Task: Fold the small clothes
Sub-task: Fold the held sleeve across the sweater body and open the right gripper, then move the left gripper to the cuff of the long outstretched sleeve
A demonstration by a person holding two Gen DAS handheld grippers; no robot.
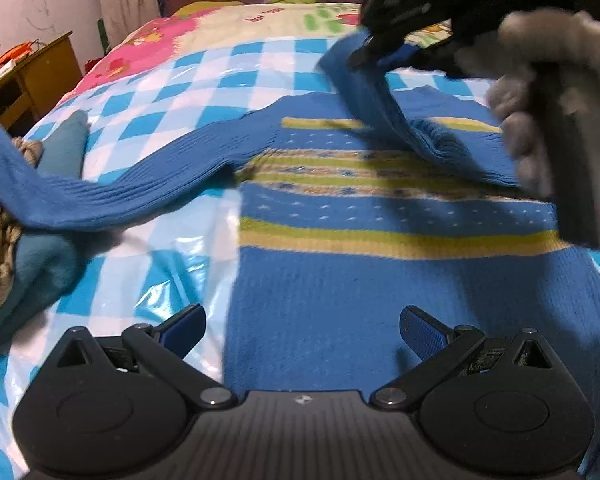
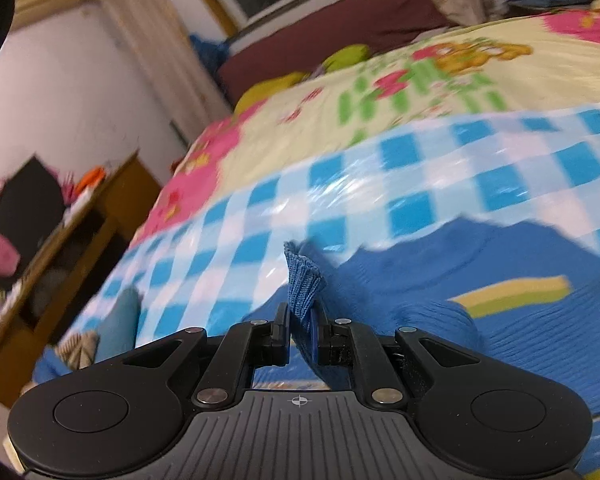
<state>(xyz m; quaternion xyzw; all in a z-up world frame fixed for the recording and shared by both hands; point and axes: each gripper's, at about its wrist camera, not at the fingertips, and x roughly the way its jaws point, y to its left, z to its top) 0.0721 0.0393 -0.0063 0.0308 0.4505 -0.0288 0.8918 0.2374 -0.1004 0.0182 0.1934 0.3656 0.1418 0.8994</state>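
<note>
A small blue knit sweater (image 1: 380, 300) with yellow-green stripes lies flat on a blue-and-white checked plastic sheet (image 1: 172, 92). Its left sleeve (image 1: 112, 196) stretches out to the left. My left gripper (image 1: 302, 330) hovers open above the sweater's lower body, nothing between its fingers. My right gripper (image 2: 303, 320) is shut on the cuff of the right sleeve (image 2: 304, 280), which pokes up between the pads. In the left wrist view that gripper (image 1: 376, 54), held by a hand in a grey fuzzy sleeve, lifts the sleeve (image 1: 384, 108) across the chest.
A pile of other clothes, teal and beige-striped (image 1: 4, 248), lies at the sheet's left edge. A floral bedspread (image 2: 420, 92) covers the bed beyond. A wooden bedside cabinet (image 2: 80, 240) with clutter stands left of the bed; a maroon headboard (image 2: 332, 32) is behind.
</note>
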